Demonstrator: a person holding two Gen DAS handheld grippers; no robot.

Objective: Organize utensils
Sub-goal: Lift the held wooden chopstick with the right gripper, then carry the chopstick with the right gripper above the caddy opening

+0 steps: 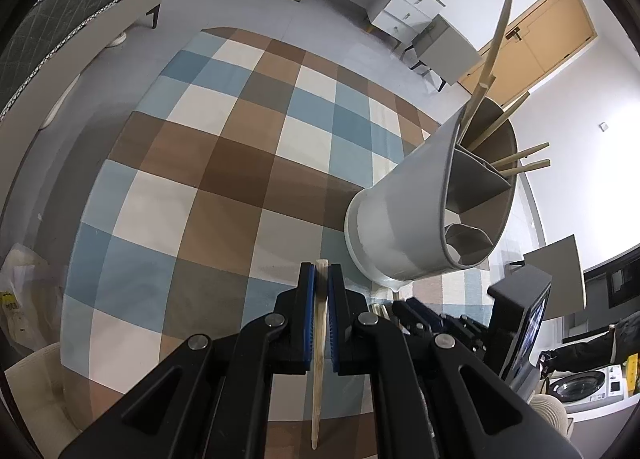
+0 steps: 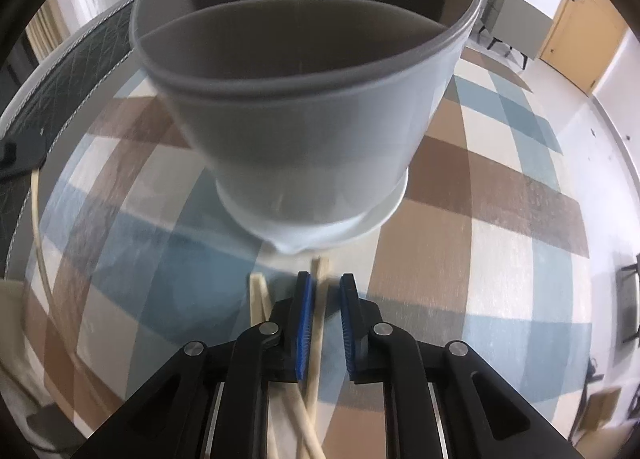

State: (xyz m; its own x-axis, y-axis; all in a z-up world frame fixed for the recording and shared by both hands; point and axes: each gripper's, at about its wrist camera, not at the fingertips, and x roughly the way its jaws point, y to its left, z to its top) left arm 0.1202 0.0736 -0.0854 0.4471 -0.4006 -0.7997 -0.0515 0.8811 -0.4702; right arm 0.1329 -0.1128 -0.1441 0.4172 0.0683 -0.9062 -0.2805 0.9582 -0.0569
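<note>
A: What's your left gripper (image 1: 321,279) got?

B: A pale wooden chopstick (image 1: 320,339), square-cut at the top and tapering towards you. Your blue ribbed pads (image 1: 308,315) are clamped together on it, so it stands between them, its blunt end poking just past the tips.

A: And the holder?

B: The smooth white utensil holder (image 1: 404,195) sits just beyond and to the right of that gripper. It's a flared tub with a grey rim and grey dividers inside. Several chopsticks (image 1: 496,47) lean out of its far compartments.

A: Your right side?

B: Your right gripper (image 2: 325,283) stands with its jaws a little apart. A second chopstick (image 2: 318,323) runs between them, lying against the left pad and clear of the right. Two more sticks (image 2: 256,299) lie just left of it. The holder's base is directly ahead, on the checked rug (image 1: 224,163) of blue, brown and cream squares
</note>
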